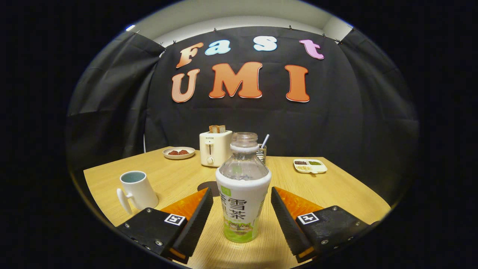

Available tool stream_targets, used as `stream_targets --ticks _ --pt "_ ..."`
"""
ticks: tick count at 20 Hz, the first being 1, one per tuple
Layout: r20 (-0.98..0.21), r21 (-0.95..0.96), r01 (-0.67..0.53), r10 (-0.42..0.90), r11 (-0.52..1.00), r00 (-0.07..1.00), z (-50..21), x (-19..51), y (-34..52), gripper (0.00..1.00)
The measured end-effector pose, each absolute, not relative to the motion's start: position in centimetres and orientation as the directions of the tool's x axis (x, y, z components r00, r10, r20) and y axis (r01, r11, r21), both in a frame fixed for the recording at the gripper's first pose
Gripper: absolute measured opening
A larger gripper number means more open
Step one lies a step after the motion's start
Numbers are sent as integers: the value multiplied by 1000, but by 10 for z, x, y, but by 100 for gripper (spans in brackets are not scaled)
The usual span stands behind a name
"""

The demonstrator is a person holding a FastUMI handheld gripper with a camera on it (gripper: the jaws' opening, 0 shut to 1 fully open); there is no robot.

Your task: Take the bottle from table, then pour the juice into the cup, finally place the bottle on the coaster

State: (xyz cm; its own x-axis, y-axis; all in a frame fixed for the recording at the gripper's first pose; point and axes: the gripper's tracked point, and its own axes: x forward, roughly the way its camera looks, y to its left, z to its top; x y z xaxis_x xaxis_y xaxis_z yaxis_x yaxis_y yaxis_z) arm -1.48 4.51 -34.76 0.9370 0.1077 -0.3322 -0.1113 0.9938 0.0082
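A clear, uncapped bottle (242, 186) with a white and green label stands upright on the wooden table (336, 190), right between my two fingers. My gripper (242, 203) is open; a small gap shows on each side of the bottle and neither finger touches it. A white cup (136, 189) with a handle stands to the left, beside the left finger. A dark round coaster (208, 185) lies just behind the bottle, partly hidden by it and by the left finger.
A white toaster (215, 148) with toast in it stands at the back of the table. Left of it is a small plate (179, 152) with red pieces. A metal holder (262, 153) with a straw is behind the bottle. A divided dish (310, 166) sits at back right.
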Motion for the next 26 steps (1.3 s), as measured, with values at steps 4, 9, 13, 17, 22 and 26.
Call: stream_targets --ticks 4,9,13,17,22,26 --pt "-392 12 -87 85 996 916 -372 -14 43 83" --pt "-437 29 -47 55 998 898 -382 -11 44 65" --pt "-448 15 -51 52 999 893 -378 -9 51 58" --pt "-406 -102 -62 16 993 914 -358 -2 56 58" --pt "-374 -321 -105 -24 941 927 -344 8 68 58" --pt "-345 -473 -136 -42 870 938 -334 17 83 58"
